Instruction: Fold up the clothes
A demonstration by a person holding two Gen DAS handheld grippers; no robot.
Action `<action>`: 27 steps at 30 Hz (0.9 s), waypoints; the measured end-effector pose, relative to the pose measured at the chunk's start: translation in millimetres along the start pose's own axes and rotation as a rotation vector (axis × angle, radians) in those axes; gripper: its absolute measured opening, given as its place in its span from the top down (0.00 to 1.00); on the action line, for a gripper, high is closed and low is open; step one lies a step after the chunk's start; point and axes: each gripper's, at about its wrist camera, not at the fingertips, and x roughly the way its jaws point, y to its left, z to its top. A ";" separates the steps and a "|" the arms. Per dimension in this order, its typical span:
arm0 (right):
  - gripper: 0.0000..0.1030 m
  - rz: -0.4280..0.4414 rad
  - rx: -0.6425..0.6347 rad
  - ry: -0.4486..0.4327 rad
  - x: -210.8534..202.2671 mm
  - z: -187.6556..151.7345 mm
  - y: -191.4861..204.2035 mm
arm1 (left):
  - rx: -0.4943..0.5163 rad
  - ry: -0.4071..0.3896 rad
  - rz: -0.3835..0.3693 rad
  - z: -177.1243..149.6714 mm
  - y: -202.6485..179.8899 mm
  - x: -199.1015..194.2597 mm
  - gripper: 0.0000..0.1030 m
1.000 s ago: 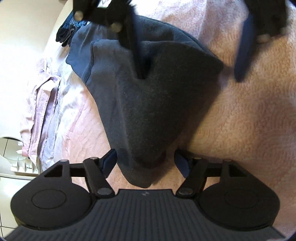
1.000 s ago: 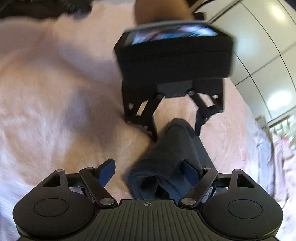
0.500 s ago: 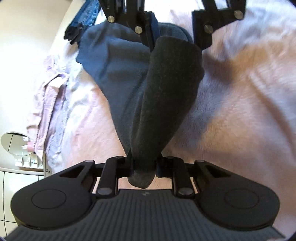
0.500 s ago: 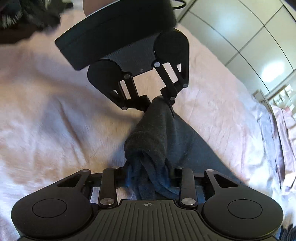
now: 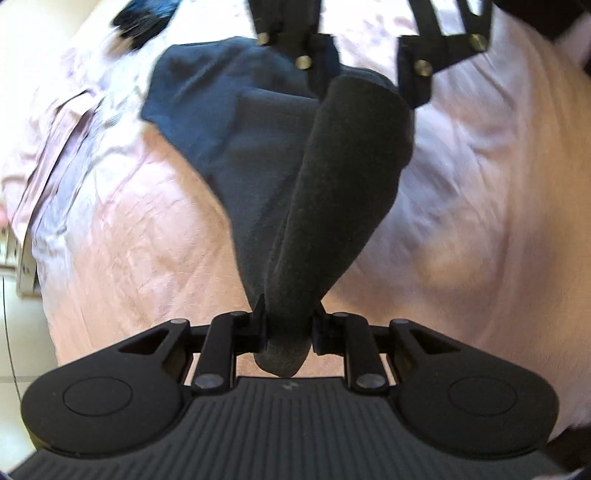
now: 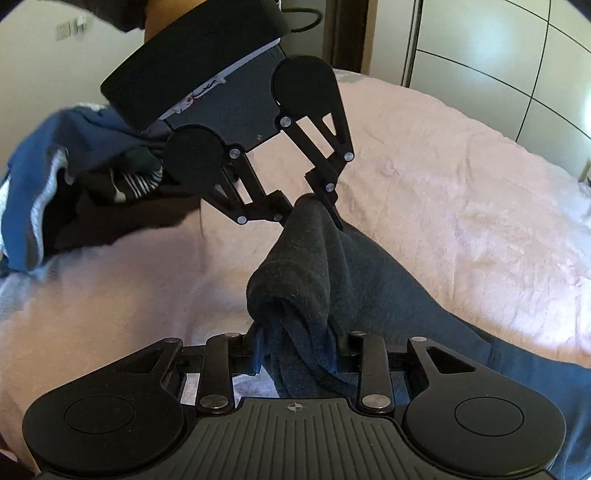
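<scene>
A: Left wrist view: the left gripper (image 5: 288, 328) has its jaws pressed onto one end of a dark garment (image 5: 332, 206), and a stub of the cloth pokes out behind the fingers (image 5: 258, 325).

B: And the other end?

A: The right gripper (image 5: 364, 79) sits at the top of that view, its jaws around the far end of the same bunched cloth. The right wrist view shows it close up: the right gripper (image 6: 295, 350) pinches a gathered wad of the garment (image 6: 303, 273), and the left gripper (image 6: 308, 208) pinches the far tip.

B: Where does the garment lie?

A: It is strung between the two grippers as a thick roll above a pink bedspread (image 5: 480, 184). A flatter, bluer part of it spreads down onto the bedspread (image 6: 461, 221) to one side.

B: Anything else on the bed?

A: A pile of clothes (image 6: 74, 184), blue and dark with a striped piece, lies behind the left gripper in the right wrist view. In the left wrist view a pale pink shirt (image 5: 55, 147) lies at the bed's edge, and a dark blue item (image 5: 144, 18) shows blurred near the top.
</scene>
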 end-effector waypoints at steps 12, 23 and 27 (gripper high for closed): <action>0.69 0.073 0.532 -0.259 -128.0 -10.6 -202.0 | -0.318 -0.119 0.086 93.5 137.4 -0.7 0.50; 0.65 0.175 1.209 -0.295 -101.2 -173.3 -438.8 | -0.478 -0.139 0.042 192.2 204.8 94.4 0.47; 0.49 0.184 1.429 -0.317 -95.2 -223.6 -461.9 | -0.493 -0.113 -0.019 214.7 211.3 145.8 0.47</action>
